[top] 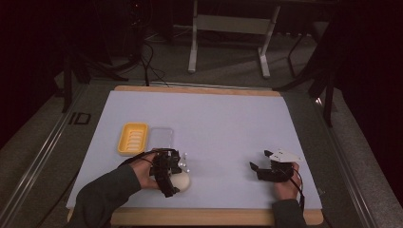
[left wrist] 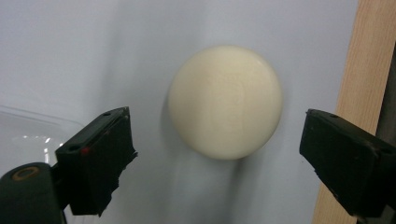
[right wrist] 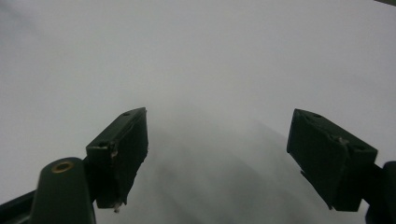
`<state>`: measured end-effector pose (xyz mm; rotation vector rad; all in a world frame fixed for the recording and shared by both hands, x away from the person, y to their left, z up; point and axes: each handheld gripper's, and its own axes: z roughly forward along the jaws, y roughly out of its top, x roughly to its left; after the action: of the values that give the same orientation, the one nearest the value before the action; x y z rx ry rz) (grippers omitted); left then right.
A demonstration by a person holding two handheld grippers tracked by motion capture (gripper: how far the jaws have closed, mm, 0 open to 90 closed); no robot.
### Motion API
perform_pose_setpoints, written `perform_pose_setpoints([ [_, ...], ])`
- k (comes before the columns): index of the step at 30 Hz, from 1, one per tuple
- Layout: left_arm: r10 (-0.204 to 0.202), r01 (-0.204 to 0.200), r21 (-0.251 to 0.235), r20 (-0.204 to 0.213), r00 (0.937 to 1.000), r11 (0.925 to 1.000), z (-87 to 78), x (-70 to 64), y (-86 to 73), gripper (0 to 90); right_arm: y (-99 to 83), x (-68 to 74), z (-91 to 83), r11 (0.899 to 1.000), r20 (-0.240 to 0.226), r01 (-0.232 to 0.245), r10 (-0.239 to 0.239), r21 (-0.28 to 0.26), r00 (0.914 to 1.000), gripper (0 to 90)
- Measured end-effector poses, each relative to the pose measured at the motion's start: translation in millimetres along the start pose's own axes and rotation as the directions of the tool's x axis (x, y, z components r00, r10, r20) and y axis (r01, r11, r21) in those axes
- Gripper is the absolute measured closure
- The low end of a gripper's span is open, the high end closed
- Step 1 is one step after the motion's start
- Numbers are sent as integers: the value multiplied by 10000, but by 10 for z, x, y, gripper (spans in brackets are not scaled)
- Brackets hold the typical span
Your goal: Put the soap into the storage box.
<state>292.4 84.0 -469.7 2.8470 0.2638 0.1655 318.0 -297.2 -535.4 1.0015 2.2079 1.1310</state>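
One cream ball (left wrist: 225, 101) between spread left tongs (left wrist: 215, 158), untouched; right tongs (right wrist: 217, 158) spread (over bare bench (top: 228, 123)); one yellow tray (top: 132, 138), possibly one clear lid (top: 161, 137).

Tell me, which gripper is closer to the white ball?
Left. The left gripper hangs right over the ball, open jaws on either side of it, not touching. The right gripper is far across the mat, open over bare surface.

No legible text, label, brand, number or sign on anything here.
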Motion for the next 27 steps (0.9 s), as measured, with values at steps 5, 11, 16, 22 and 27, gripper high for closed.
perform_pose_setpoints([
  [5, 86, -87, 72, 137, 9999, 9999, 39, 3, 26, 95, 1, 1, 0, 10000, -16, 2, -2, 19, 10000, 202],
  [11, 143, -152, 229, 357, 9993, 9996, 120, 3, 63, 122, 1, 1, 1, 10000, -34, 26, -26, 20, 10000, 202],
  [16, 248, -258, 320, 318, 9992, 9992, 192, -25, 100, 93, 1, 2, 2, 10000, -43, 39, -39, 27, 10000, 202],
  [22, 203, -219, 345, 474, 9987, 9992, 265, -11, 105, 114, 1, 3, 1, 10000, -53, 53, -52, 35, 10000, 202],
  [27, 276, -300, 458, 516, 9983, 9985, 299, -15, 120, 140, 2, 3, 3, 10000, -52, 68, -68, 50, 10000, 202],
])
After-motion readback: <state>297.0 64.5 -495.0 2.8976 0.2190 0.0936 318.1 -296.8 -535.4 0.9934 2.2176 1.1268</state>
